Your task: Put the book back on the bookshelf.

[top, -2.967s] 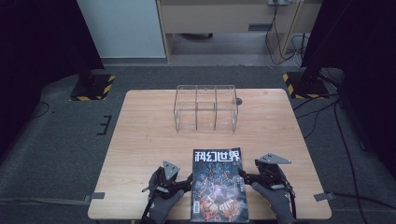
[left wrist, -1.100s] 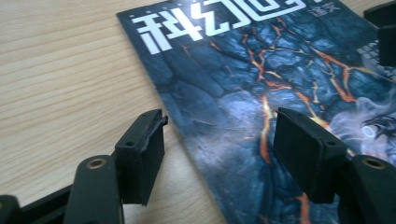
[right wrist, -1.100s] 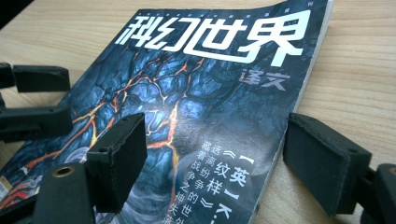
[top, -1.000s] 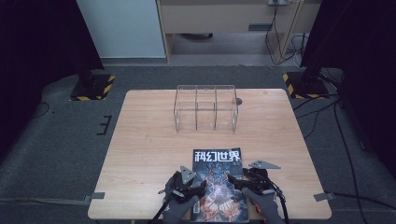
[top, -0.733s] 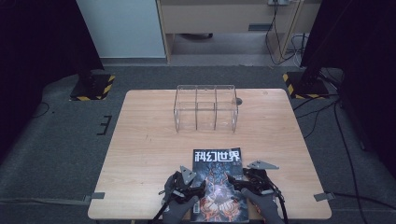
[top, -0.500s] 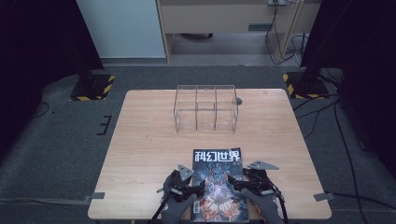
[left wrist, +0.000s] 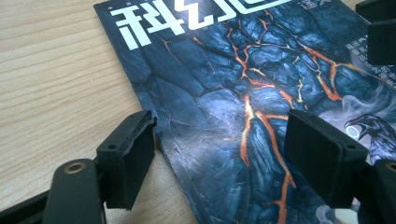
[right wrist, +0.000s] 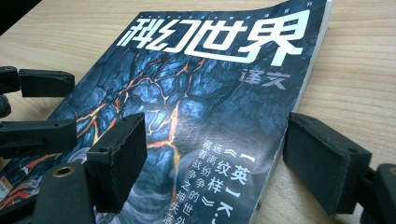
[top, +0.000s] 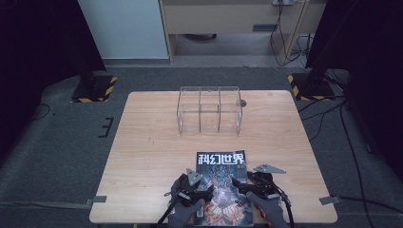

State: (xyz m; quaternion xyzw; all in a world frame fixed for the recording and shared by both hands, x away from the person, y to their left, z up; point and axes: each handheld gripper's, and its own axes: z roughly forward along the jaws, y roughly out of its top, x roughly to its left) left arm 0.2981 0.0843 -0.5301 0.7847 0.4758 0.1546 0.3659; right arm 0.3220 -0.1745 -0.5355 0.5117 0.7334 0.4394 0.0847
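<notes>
A dark magazine (top: 222,185) with a cracked-lava cover and white title lies flat near the table's front edge. My left gripper (top: 205,192) sits at the magazine's left edge. In the left gripper view its jaws straddle that edge: one pad (left wrist: 128,158) rests on the wood, the other (left wrist: 322,161) hovers over the cover (left wrist: 243,84). These jaws have just been closing a little, and they are not pressing on the magazine. My right gripper (top: 240,186) stands open across the magazine's right edge (right wrist: 280,140).
A clear acrylic divider box (top: 209,110) stands at the far middle of the wooden table (top: 152,156). The left gripper's jaws (right wrist: 42,107) appear at the left of the right gripper view. Dark floor, cables and stands surround the table.
Three seconds ago both grippers stood beside the magazine; they have since moved inward over its side edges. Over the last second neither hand has shifted visibly.
</notes>
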